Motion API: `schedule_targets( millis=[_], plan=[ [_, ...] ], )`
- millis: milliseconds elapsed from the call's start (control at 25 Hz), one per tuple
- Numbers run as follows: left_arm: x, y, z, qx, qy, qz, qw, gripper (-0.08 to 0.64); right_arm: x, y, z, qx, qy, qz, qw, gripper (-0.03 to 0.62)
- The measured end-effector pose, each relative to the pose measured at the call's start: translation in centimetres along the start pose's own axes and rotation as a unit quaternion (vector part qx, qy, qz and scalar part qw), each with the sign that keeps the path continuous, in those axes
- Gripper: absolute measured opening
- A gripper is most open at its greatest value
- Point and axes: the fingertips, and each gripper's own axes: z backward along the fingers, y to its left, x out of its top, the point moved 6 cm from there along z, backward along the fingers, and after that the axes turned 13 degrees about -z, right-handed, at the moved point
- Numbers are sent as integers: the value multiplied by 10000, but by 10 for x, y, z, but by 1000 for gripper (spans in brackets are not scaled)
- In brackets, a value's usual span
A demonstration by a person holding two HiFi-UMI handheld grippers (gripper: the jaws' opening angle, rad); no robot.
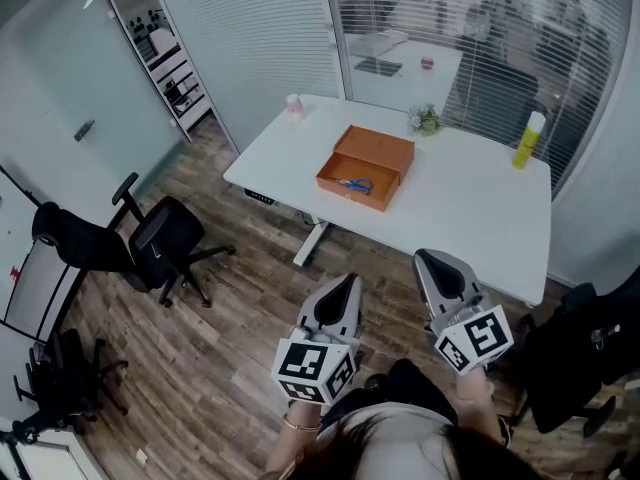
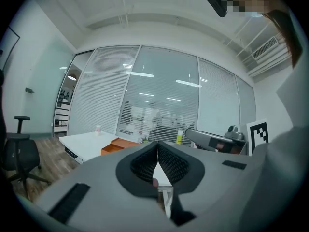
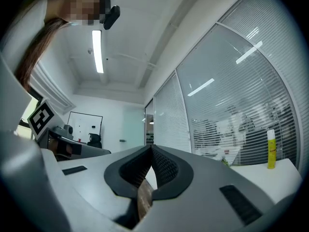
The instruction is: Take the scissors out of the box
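Observation:
An open orange box [image 1: 364,167] sits on the white table [image 1: 470,208], and blue-handled scissors [image 1: 354,184] lie inside it. Both grippers hang over the floor, well short of the table. My left gripper [image 1: 349,281] is shut and empty, its tips pointing toward the table. My right gripper [image 1: 424,259] is shut and empty too. In the left gripper view the left gripper [image 2: 157,145] points level at the distant box [image 2: 117,145] with its jaws closed. The right gripper view has the right gripper [image 3: 151,149] aimed at the glass wall.
On the table stand a yellow bottle [image 1: 528,139], a small plant [image 1: 426,120] and a pink cup [image 1: 294,106]. Black office chairs [image 1: 150,243] stand on the wood floor at the left, another chair [image 1: 580,358] at the right. Glass walls with blinds lie beyond.

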Motion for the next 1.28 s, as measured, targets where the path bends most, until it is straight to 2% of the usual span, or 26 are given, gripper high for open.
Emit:
schedule_targets(
  millis=[480,760,1280],
  plan=[
    [-5,24,-33,-6,14,15,10000,20,-6,-22,-38,61,84,40,9999,29],
    [-4,44,-68,-3,29,-34,10000,20,-6,-46,-71,106,76,32,9999,29],
    [6,87,-135,-12,66,-80,9999,20,-1,-88,-139,264,353,313,9985,29]
  ],
)
